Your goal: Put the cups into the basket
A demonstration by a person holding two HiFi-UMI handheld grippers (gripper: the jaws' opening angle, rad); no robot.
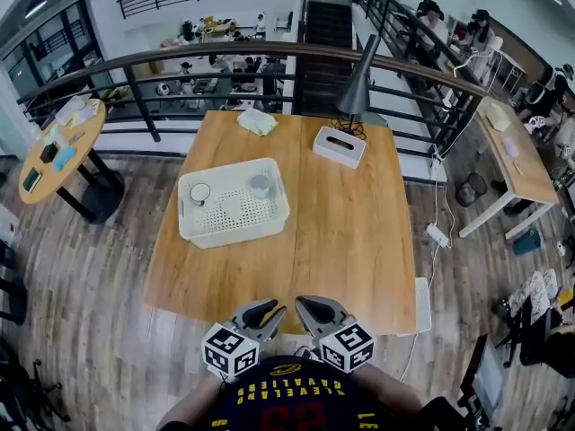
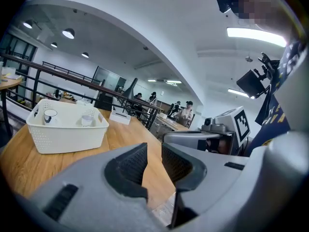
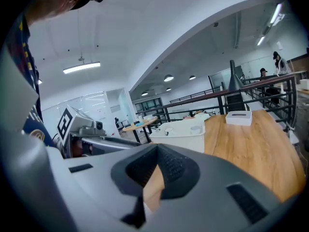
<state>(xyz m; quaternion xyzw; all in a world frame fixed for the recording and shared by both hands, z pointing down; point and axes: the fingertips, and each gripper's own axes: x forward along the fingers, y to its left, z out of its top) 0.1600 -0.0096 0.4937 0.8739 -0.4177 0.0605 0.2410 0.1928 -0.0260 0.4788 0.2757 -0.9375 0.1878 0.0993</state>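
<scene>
Two grippers sit side by side just over the table's near edge, tips toward the far edge. The left gripper [image 1: 275,312] has its fingers a narrow gap apart with nothing between them. The right gripper [image 1: 302,304] has its fingers closed together, also on nothing.

The wooden table [image 1: 346,236] is bare across its near half. One white perforated basket [image 1: 235,233] stands toward the left edge, about midway back. Two cups stand upright in it: one [image 1: 199,193] in its far-left corner, the other [image 1: 260,185] by its far-right corner. A pale round shape lies between them; I cannot tell what it is.

Farther back on the right lies one white tissue box [image 1: 339,146]. One dark lamp [image 1: 358,86] and one crumpled pale cloth [image 1: 258,121] are at the far edge.

Beyond runs a curved dark railing [image 1: 135,61] over a lower floor. The wood-plank floor also carries a round table [image 1: 85,142] at left and a long desk [image 1: 530,178] at right.
</scene>
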